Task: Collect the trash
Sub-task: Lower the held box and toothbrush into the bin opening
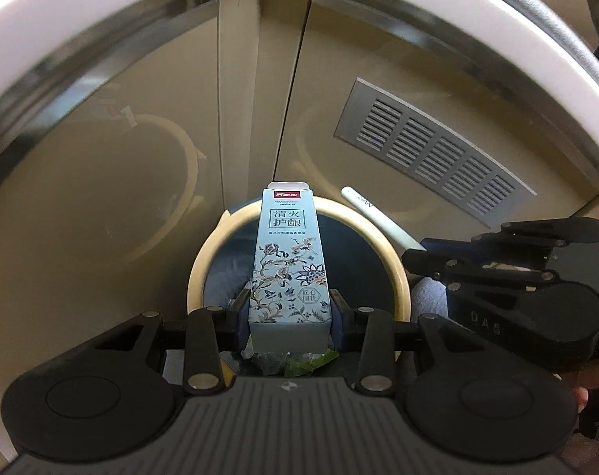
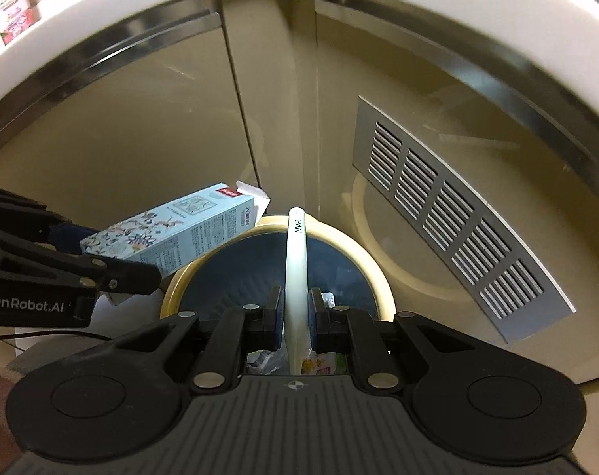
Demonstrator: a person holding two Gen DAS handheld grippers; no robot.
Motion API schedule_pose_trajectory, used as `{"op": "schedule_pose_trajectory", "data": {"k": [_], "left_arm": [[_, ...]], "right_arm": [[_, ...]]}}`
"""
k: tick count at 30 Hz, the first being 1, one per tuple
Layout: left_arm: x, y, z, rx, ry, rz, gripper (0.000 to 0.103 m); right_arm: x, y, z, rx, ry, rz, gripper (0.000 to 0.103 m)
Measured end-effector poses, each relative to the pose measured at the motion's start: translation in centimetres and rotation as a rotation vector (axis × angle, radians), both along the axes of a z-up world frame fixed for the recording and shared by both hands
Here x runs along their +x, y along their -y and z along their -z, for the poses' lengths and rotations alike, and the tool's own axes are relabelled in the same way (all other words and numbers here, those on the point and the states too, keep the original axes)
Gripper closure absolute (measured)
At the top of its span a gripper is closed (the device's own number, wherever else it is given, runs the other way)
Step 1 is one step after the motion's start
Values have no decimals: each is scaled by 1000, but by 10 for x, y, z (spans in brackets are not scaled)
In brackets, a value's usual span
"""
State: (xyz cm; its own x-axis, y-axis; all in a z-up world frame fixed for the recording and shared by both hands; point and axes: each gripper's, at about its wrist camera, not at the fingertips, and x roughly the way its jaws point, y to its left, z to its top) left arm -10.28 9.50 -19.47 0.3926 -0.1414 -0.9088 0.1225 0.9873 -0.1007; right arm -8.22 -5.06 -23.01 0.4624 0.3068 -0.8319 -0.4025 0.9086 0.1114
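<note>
My left gripper (image 1: 290,310) is shut on a light blue floral carton box (image 1: 287,265) and holds it over the round trash bin (image 1: 204,253), which has a cream rim and a dark liner. The box also shows in the right wrist view (image 2: 173,233), with the left gripper (image 2: 74,265) at the left. My right gripper (image 2: 295,316) is shut on a flat white tube (image 2: 296,261) above the same bin (image 2: 372,273). The tube (image 1: 372,217) and right gripper (image 1: 414,255) show at the right in the left wrist view. Wrappers lie inside the bin.
Beige cabinet doors stand behind the bin, with a grey vent grille (image 1: 430,146) on the right door (image 2: 453,206). A white countertop edge (image 1: 497,31) runs overhead. Bottles (image 2: 10,12) stand on the counter at the upper left.
</note>
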Motion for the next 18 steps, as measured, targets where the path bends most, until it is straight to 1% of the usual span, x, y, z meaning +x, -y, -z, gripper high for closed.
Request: {"op": "schedule_pose_trajectory", "data": {"k": [4,11,18], "left_arm": [[5,-1,11,-13,-35,-9,60],[15,5,27,4,-86,-9,60],[25,11,39,30,-115,-1,60]], "right_arm": [[8,2,12,14,-24,11,89],[23,3,33,39,-53,40,89],[30,-3,53,14,-85,38,89]]}}
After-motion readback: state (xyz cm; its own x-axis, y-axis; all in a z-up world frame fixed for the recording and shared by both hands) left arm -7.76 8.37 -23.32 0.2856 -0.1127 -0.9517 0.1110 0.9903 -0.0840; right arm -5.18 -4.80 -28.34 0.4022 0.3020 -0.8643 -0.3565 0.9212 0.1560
